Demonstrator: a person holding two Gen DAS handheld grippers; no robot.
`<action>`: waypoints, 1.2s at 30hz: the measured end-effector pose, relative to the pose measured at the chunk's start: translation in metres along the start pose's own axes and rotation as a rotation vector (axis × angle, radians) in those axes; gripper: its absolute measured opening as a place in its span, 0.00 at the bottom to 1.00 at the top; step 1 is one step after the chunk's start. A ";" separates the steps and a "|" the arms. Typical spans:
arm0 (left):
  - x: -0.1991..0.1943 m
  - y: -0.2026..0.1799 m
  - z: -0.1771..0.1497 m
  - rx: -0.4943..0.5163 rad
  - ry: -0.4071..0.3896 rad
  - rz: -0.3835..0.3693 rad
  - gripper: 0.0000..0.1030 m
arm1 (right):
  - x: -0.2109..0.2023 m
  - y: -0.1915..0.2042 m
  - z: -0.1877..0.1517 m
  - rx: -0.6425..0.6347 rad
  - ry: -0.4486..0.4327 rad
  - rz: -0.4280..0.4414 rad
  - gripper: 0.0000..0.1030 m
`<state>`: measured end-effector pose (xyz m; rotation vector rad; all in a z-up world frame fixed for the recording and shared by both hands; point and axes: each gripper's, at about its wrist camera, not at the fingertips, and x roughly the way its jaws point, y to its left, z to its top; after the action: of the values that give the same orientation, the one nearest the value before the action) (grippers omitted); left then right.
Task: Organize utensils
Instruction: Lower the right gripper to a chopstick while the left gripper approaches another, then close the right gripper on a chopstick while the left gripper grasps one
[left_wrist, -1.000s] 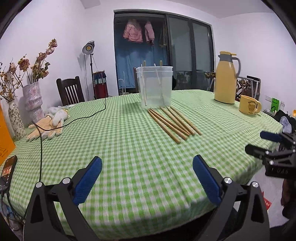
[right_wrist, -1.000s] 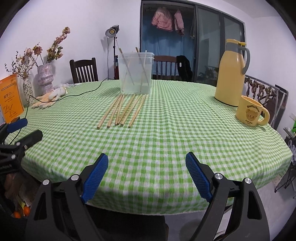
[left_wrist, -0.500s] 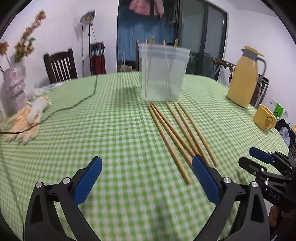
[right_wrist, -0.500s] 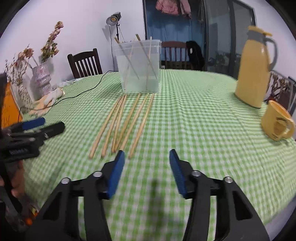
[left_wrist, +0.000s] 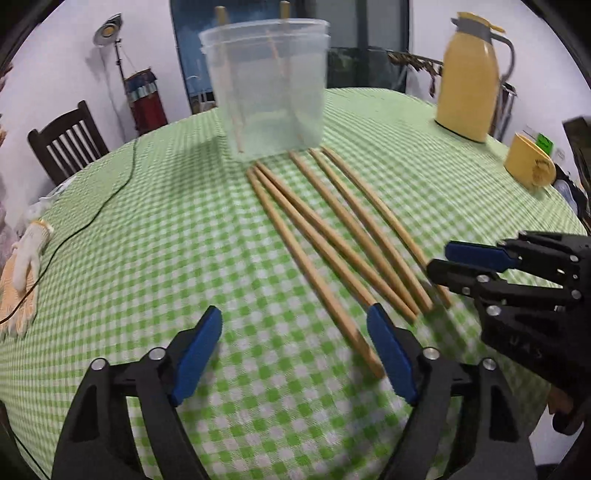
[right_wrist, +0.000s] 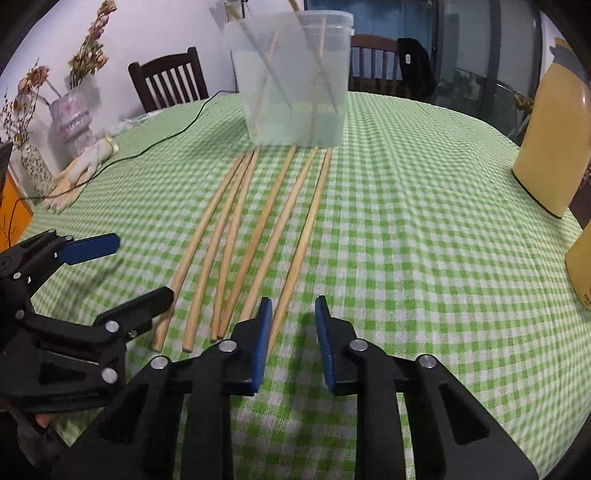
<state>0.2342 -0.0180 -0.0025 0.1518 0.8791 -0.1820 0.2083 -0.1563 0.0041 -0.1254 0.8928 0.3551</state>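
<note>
Several wooden chopsticks lie side by side on the green checked tablecloth, their far ends at a clear plastic tub that has a few chopsticks standing in it. My left gripper hovers over the near end of the leftmost chopstick, which lies just inside its right finger. Its wide jaws are closing and do not touch it. My right gripper is closing too. The rightmost chopstick's near end lies in the narrow gap, unpressed.
A yellow thermos jug and a yellow mug stand at the right. Work gloves and a black cable lie at the left, by a vase of dried flowers. Wooden chairs stand behind the table.
Both grippers have moved forward over the table and tipped down onto the chopsticks' near ends. The right jaws have narrowed a lot, the left jaws a little.
</note>
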 end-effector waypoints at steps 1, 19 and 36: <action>0.000 -0.001 -0.003 -0.001 0.003 -0.004 0.75 | 0.001 0.001 -0.001 -0.006 0.005 0.002 0.20; -0.020 0.004 -0.036 -0.052 0.011 0.001 0.38 | -0.024 -0.024 -0.034 0.013 -0.065 -0.027 0.08; -0.025 -0.004 -0.041 -0.024 0.021 -0.024 0.35 | -0.022 -0.020 -0.030 -0.025 -0.097 -0.054 0.08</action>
<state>0.1871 -0.0112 -0.0089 0.1207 0.9037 -0.1926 0.1808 -0.1885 0.0019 -0.1542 0.7882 0.3198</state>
